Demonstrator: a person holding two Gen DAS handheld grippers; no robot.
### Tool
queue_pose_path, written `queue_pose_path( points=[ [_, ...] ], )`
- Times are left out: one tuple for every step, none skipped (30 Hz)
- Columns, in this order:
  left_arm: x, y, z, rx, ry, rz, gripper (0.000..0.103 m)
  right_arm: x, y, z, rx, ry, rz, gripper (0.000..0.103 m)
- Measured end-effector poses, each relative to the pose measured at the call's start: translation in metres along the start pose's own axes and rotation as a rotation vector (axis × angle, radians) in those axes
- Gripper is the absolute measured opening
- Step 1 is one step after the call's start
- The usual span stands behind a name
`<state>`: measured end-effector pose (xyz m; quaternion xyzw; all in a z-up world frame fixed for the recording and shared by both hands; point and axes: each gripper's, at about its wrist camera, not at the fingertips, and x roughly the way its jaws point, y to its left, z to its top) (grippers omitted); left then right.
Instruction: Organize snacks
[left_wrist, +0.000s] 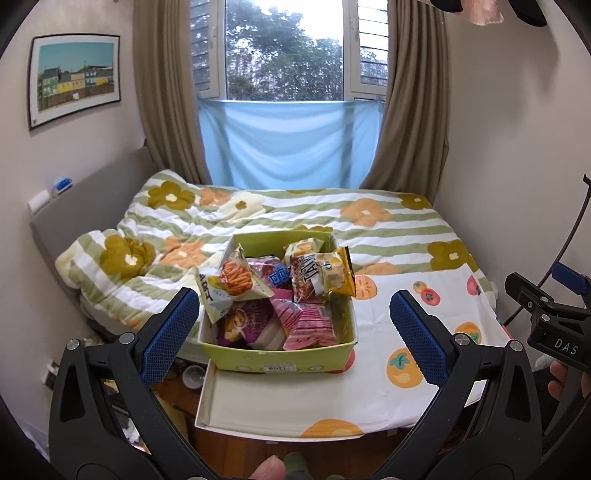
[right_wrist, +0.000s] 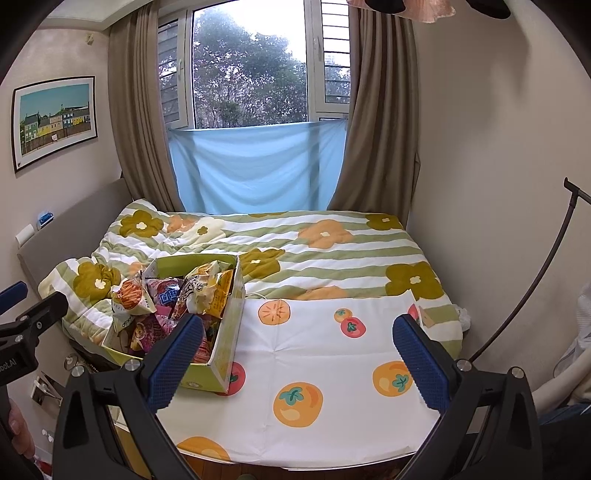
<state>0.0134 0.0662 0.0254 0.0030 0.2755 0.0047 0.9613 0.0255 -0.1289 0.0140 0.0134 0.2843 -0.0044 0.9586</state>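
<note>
A yellow-green cardboard box (left_wrist: 280, 356) stands on the bed near its front left edge, full of snack bags: an orange-stick bag (left_wrist: 236, 278), a yellow and brown bag (left_wrist: 321, 275), pink packs (left_wrist: 306, 321) and a purple bag (left_wrist: 243, 319). The box also shows in the right wrist view (right_wrist: 225, 332). My left gripper (left_wrist: 293, 332) is open and empty, its jaws on either side of the box, in front of it. My right gripper (right_wrist: 297, 363) is open and empty over the white persimmon-print cloth (right_wrist: 325, 369), to the right of the box.
A striped flower quilt (left_wrist: 369, 225) covers the back of the bed. A grey headboard (left_wrist: 85, 199) runs along the left. Curtains and a window stand behind. Wooden floor (left_wrist: 236, 450) and small clutter lie below the bed's front left edge. A black stand (right_wrist: 535, 280) curves at the right wall.
</note>
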Motion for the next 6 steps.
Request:
queue_pose_path(
  points=[
    [0.0003, -0.0005, -0.0007, -0.001, 0.000, -0.002, 0.102, 0.0001, -0.0001, 0.0003, 0.000, 0.000, 0.001, 0.102],
    [-0.0002, -0.0005, -0.0019, -0.003, -0.002, -0.005, 0.102, 0.0002, 0.0000, 0.0003, -0.002, 0.000, 0.002, 0.102],
    [-0.0013, -0.0003, -0.0034, -0.006, -0.004, -0.006, 0.102, 0.0001, 0.0000, 0.0002, -0.004, 0.001, 0.001, 0.102],
    [-0.0026, -0.0001, -0.0048, -0.008, -0.007, -0.004, 0.102, -0.0007, 0.0004, -0.0003, -0.005, 0.001, 0.002, 0.102],
    [-0.0038, -0.0004, -0.0060, -0.011, -0.007, -0.003, 0.102, -0.0009, 0.0004, -0.0005, -0.006, 0.003, 0.003, 0.102],
    [-0.0042, 0.0000, -0.0071, -0.014, -0.004, -0.004, 0.102, -0.0011, 0.0006, -0.0009, -0.006, 0.004, 0.005, 0.102]
  ],
)
